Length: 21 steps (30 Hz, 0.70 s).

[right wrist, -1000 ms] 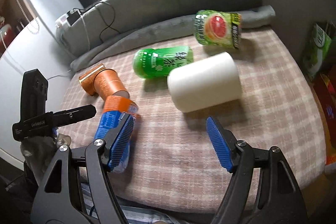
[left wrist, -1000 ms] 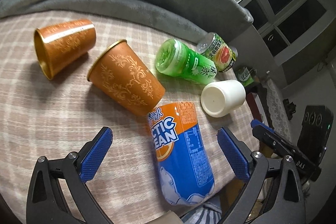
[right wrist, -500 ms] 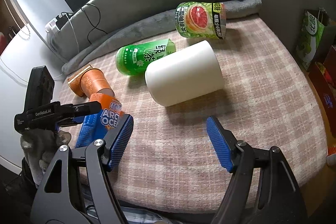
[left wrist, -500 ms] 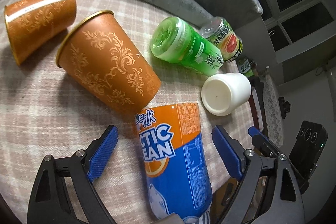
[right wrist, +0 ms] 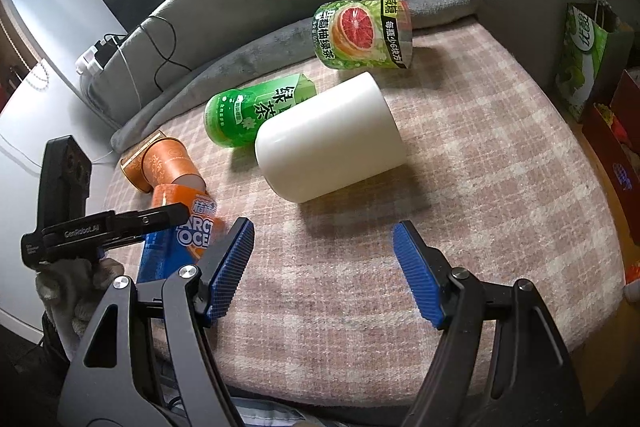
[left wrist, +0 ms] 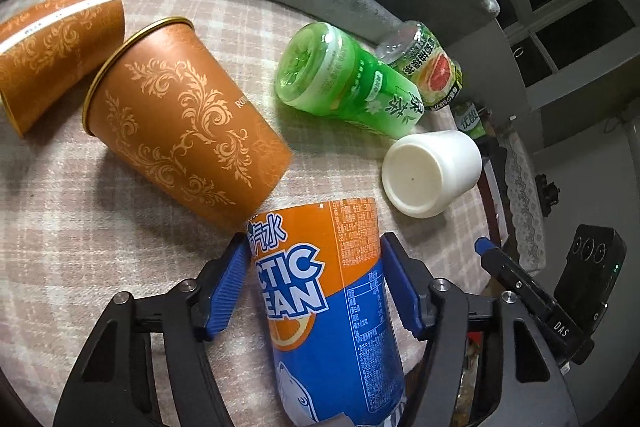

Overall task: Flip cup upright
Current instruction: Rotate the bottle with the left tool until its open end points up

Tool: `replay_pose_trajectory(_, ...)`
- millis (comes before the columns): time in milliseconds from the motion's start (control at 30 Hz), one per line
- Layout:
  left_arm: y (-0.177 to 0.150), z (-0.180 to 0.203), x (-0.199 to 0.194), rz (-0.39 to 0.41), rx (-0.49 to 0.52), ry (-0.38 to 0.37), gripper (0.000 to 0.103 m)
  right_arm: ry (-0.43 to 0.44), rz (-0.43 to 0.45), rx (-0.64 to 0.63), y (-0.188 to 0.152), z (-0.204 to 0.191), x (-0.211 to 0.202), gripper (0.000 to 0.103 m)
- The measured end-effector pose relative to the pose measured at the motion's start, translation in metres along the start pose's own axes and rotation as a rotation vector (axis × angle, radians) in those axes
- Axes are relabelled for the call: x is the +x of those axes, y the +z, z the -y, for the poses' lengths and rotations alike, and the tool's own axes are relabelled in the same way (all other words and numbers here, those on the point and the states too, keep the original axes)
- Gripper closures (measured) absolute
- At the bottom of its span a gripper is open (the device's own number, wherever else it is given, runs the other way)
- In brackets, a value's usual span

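Left wrist view, nearest first: your left gripper (left wrist: 314, 285) has its blue fingers (left wrist: 226, 285) pressed against both sides of the blue-and-orange cup (left wrist: 332, 307), grasping it at the orange band. The cup lies on its side on the plaid bed cover (left wrist: 60, 211), long axis running straight along the fingers and away from you (which end is the mouth cannot be told here). Its far end is just beside the patterned orange cup (left wrist: 188, 135), also on its side, with a second orange cup (left wrist: 52, 47) beyond. Farther right lie the white cup (left wrist: 430, 173), the green bottle (left wrist: 348, 83) and the grapefruit bottle (left wrist: 428, 67).

Right wrist view: your right gripper (right wrist: 324, 269) hangs with its fingers spread wide and holding nothing, aimed toward the white cup (right wrist: 330, 141), well apart from it.

The left hand is on the cup, so it likely makes the flip: lift and pitch the long axis to vertical, clearing the neighbouring orange cup.
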<state>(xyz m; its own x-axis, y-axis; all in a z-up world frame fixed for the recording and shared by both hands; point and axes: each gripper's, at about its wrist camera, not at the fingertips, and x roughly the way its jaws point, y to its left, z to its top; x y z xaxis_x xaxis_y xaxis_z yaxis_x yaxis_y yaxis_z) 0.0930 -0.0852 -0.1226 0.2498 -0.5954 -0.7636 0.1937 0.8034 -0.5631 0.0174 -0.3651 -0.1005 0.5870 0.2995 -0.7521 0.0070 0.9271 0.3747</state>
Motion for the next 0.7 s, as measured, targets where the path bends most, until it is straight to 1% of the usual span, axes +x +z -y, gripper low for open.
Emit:
replay_pose_trajectory(167,-0.003,0.012,-0.009,0.038,0.043,0.007,0.039,0.002,0.004,0.011,0.000,0.002,-0.001,0.028)
replay_pose_trajectory(267,-0.004,0.020,-0.018,0.076,0.073,0.019,0.039,0.002,0.010,0.011,0.000,0.002,-0.003,0.028)
replay_pose_trajectory(700,-0.007,0.053,-0.039,0.229,0.201,0.105,0.039,0.002,0.015,0.011,0.001,0.002,-0.005,0.028)
